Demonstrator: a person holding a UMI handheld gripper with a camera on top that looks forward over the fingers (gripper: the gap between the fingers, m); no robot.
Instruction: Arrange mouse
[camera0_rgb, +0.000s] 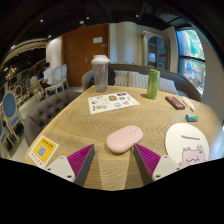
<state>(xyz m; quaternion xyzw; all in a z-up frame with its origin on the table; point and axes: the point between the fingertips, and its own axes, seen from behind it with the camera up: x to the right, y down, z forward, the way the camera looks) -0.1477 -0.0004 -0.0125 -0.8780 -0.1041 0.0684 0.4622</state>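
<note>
A pale pink mouse (124, 138) lies on the round wooden table (95, 125), just ahead of my fingers and roughly centred between them. My gripper (114, 157) is open, its magenta pads (80, 158) spread wide apart at either side, and nothing is held. A white mouse mat with a cartoon print (188, 143) lies to the right of the mouse, near the table's edge.
A clear tumbler (100, 73) and a sheet of stickers (113, 101) lie beyond the mouse. A green can (153, 84) stands far right, with small items (176, 102) near it. A yellow card (42, 151) lies left. Chairs (10, 108) stand around.
</note>
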